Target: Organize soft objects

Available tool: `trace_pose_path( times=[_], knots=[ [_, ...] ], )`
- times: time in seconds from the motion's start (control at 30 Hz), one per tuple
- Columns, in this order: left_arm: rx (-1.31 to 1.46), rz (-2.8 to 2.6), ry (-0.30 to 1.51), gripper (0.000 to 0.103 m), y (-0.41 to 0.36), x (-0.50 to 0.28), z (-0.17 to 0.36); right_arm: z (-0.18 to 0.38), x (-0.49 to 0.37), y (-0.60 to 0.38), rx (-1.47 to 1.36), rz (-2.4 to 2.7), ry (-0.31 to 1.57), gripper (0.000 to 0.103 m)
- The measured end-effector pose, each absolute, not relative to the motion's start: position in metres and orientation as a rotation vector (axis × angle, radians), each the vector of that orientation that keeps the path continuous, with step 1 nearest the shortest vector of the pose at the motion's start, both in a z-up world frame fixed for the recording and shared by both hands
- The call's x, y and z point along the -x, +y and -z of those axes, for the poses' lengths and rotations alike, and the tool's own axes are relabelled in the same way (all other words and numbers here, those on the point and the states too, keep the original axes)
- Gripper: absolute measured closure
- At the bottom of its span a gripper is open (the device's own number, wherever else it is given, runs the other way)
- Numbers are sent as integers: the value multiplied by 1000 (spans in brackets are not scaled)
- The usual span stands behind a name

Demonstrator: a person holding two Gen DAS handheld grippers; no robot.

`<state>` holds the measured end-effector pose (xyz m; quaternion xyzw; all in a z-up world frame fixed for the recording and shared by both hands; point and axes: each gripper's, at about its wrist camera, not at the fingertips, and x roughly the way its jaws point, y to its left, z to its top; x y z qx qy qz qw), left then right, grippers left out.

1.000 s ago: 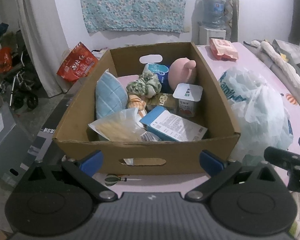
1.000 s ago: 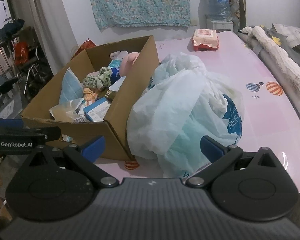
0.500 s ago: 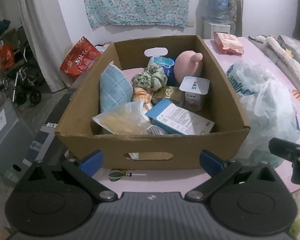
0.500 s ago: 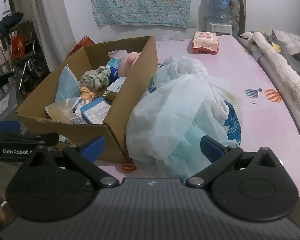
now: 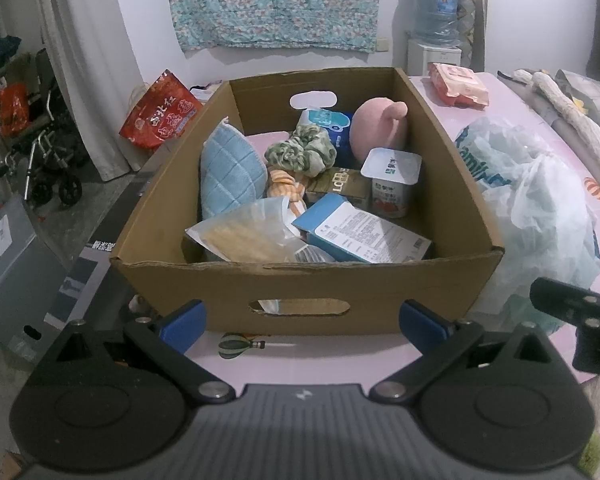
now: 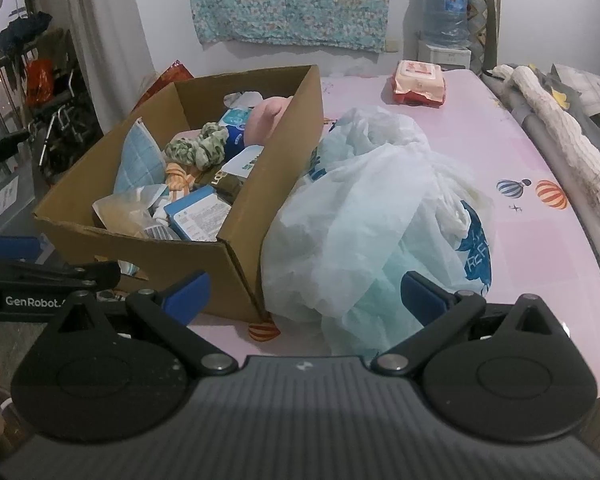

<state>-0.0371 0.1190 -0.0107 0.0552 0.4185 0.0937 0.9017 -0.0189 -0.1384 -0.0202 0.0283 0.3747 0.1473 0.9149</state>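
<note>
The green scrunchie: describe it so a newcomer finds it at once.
Look in the cardboard box on the pink mat. Mid-box, the scrunchie lies between the blue quilted pad and the pink plush. It alone is ruffled, mottled green fabric.

The left wrist view looks level and straight over the near wall of the cardboard box [image 5: 308,280], close in. The right wrist view sits further right, facing the white plastic bag [image 6: 380,216] with the box [image 6: 236,256] off to its left. Both share box, bag and far wall.
</note>
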Motion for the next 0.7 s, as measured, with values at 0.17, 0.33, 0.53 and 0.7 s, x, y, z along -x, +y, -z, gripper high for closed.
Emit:
trace_pose_path(
  times=[0.17, 0.33, 0.53, 0.7],
  knots=[
    [-116, -192, 865, 0, 118, 38, 10, 21, 19, -139, -59, -301, 772, 1],
    [-116, -192, 864, 0, 118, 38, 10, 21, 18, -140, -60, -300, 774, 1],
    [-121, -183, 867, 0, 116, 38, 11, 21, 18, -140, -60, -298, 776, 1],
    [-124, -164, 879, 0, 115, 37, 12, 21, 18, -141, -61, -294, 776, 1]
  ],
)
